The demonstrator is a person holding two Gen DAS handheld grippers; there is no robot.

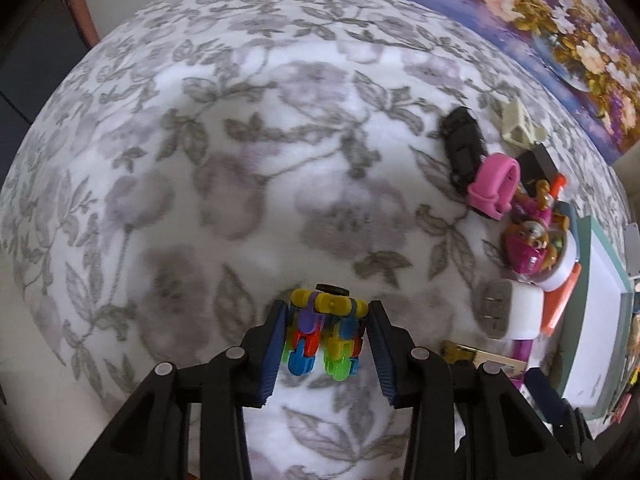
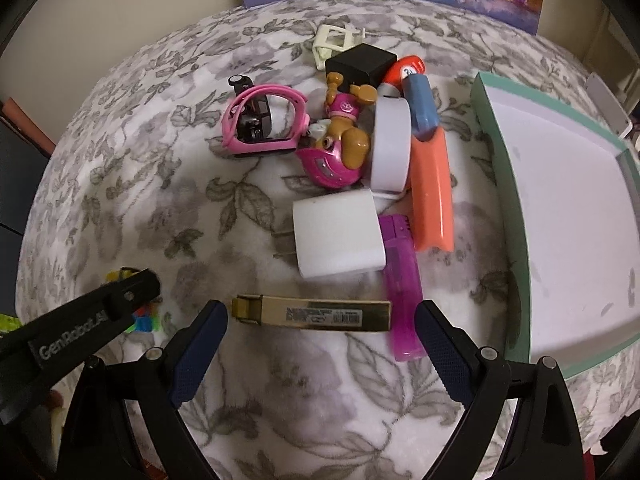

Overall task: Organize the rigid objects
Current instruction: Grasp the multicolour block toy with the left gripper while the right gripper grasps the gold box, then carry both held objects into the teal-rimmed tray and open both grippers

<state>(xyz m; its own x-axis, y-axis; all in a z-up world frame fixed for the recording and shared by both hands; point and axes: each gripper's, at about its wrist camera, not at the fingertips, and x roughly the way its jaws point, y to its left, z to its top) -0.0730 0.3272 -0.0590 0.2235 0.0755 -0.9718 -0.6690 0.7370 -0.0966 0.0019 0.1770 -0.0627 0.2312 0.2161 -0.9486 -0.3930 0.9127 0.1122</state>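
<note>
The left gripper (image 1: pixel 326 328), low in the frame's centre, is clenched on the colourful block toy (image 1: pixel 324 336). The right gripper (image 2: pixel 320 320) is spread wide around the gold module (image 2: pixel 316 314), not touching; the tray (image 2: pixel 516 240) lies at right.

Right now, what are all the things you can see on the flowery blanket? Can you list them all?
Block toy: 1, many colours, between the left gripper's fingers.
Gold module: 1, gold, in front of the right gripper.
White charger: 1, white, middle of the pile.
Purple lighter: 1, see-through purple, right of the charger.
Orange case: 1, orange, beside the tray.
Blue tube: 1, blue, behind the orange case.
Puppy toy: 1, pink and brown, pile centre.
Pink watch: 1, pink, left of the puppy.
Black box: 1, black, back.
Cream clip: 1, cream, farthest back.
Tray: 1, green rim, right side.
Left gripper: black, around the block toy.
Right gripper: black, open.
</note>
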